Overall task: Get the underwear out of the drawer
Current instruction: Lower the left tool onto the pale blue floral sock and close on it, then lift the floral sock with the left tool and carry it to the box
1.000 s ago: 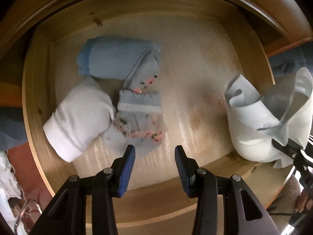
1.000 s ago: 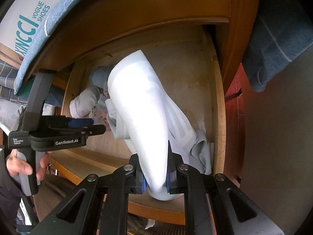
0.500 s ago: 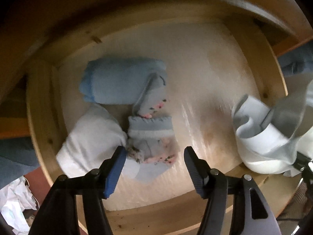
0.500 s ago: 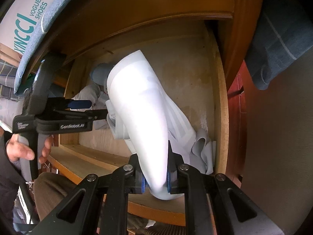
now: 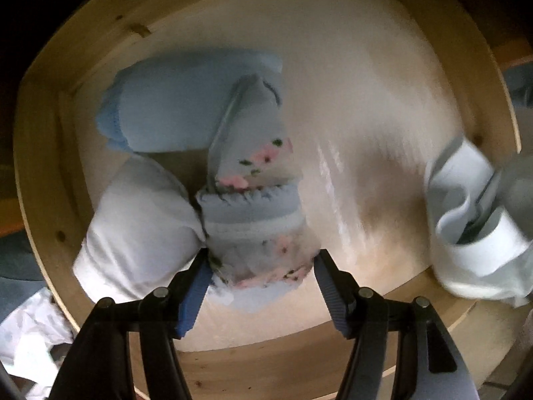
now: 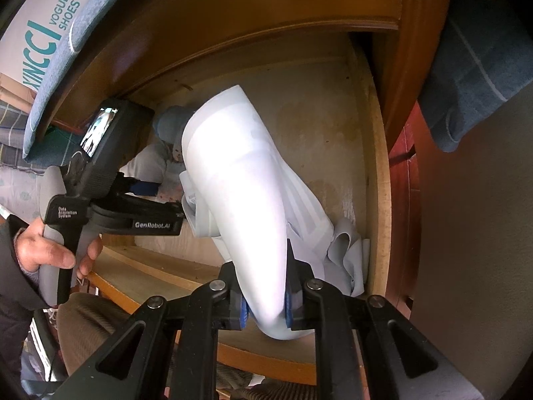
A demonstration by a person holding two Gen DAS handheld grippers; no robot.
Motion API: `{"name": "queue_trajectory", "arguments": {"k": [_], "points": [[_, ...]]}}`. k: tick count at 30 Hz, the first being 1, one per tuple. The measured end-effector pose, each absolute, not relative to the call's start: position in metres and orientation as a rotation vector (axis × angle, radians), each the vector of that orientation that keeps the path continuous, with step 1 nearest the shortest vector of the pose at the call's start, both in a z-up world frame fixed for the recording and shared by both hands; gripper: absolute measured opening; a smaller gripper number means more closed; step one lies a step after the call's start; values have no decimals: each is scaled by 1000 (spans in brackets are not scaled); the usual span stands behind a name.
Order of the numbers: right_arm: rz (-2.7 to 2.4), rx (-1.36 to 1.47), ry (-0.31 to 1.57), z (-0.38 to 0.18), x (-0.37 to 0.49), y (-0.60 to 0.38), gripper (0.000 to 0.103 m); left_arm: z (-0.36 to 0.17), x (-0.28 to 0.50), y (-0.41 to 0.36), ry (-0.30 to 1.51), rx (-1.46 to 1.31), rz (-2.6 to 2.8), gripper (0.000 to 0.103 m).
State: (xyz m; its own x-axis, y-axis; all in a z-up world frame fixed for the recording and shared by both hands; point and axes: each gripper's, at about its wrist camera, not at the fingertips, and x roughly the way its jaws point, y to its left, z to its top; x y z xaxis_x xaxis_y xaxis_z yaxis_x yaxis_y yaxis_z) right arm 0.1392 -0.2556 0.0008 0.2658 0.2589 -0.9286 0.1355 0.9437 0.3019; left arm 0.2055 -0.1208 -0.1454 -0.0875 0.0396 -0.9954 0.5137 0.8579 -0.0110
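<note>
In the left wrist view, my left gripper (image 5: 261, 271) is open, its blue pads either side of the floral grey-blue underwear (image 5: 256, 220) lying in the wooden drawer (image 5: 40, 166). A light blue roll (image 5: 180, 106) and a white roll (image 5: 136, 230) lie beside it. My right gripper (image 6: 265, 303) is shut on white underwear (image 6: 240, 180), held above the drawer's right side; it also shows in the left wrist view (image 5: 473, 223). The left gripper's body (image 6: 110, 200) shows in the right wrist view.
The drawer's front rail (image 5: 266, 360) is just below my left gripper. The cabinet's frame (image 6: 233, 10) hangs over the drawer. A shoe box (image 6: 40, 33) is at the upper left, dark blue cloth (image 6: 479, 66) at the right.
My left gripper has moved forward and down into the drawer and opened wider, so its pads now flank the floral underwear. My right gripper keeps holding the white underwear.
</note>
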Motion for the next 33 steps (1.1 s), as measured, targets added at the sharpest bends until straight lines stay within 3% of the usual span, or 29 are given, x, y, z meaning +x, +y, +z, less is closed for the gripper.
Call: {"name": "queue_trajectory", "arguments": {"k": [2,6,9,33], "points": [[87,355,1309,0,139,-255,14,-145,207,-120,1624,432,-415,63],[88,354,1312,-2,140,-254,15,-135,211,-103,1620,400,-405,37],[90,353,1314,-3,140,-252,16,-137,211,-90,1627,347,-426,27],[43,279,1313,-4,142,-231,15,-47,136,-29,1458,186,-445,23]]}}
